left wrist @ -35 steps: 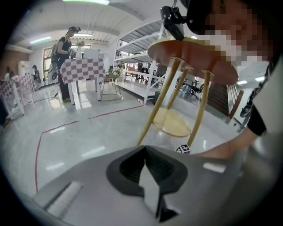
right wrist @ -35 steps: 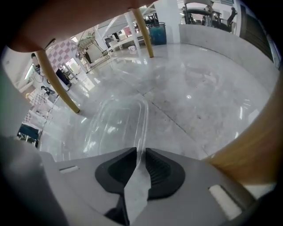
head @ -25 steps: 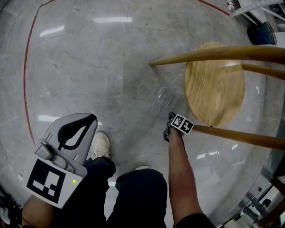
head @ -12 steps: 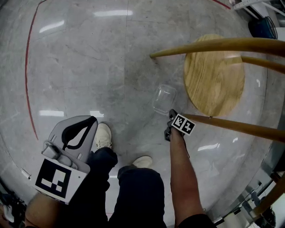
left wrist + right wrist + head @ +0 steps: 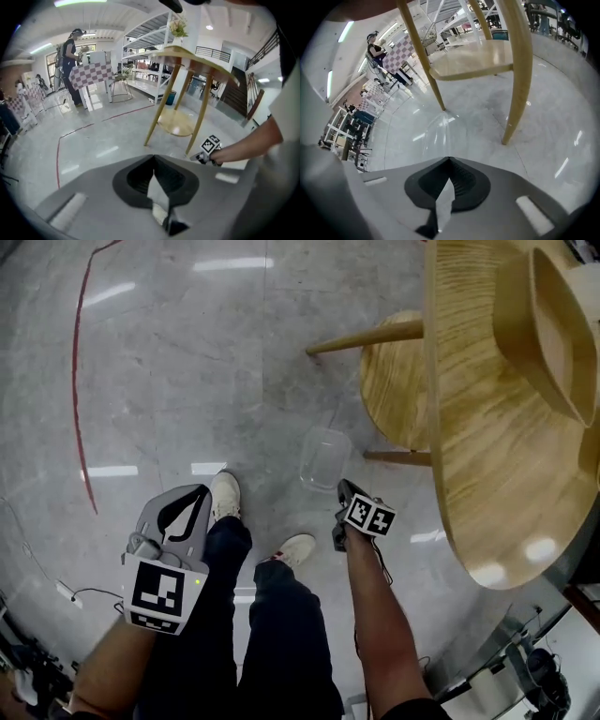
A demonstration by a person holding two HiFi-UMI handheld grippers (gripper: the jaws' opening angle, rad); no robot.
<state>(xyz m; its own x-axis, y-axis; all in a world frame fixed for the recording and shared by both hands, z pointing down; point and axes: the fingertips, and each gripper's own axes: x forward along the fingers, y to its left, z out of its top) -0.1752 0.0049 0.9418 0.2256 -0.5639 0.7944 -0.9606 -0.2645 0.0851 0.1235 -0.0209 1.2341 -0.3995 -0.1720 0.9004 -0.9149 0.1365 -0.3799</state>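
Clear container (image 5: 323,457): where is it in the head view?
Me: It hangs above the grey floor (image 5: 187,362), just beside the round wooden desk (image 5: 487,446). It sits out in front of my right claw (image 5: 341,491), which pinches its near wall. I am standing, with that arm straight down. My left claw (image 5: 199,495) rests by my left leg. A wooden bowl (image 5: 553,324) sits on the desk.
You: And the left gripper view?
Me: My left claw's jaws are pressed together with nothing between them. Beyond them the desk stands on slanted legs, with a low shelf (image 5: 176,124).
You: The right gripper view?
Me: The jaws are closed on the container's thin clear wall, and the container rises ahead of them. A desk leg (image 5: 518,79) is near on the right.
You: What step is this?
Me: Carrying, I judge, because the container is held off the floor. Any move from here calls for a firm, steady pinch, since only one thin wall is gripped. It also needs room around the desk legs.
You: Any writing?
Me: None I can read, only black-and-white square markers (image 5: 368,515) on the claws' cubes.
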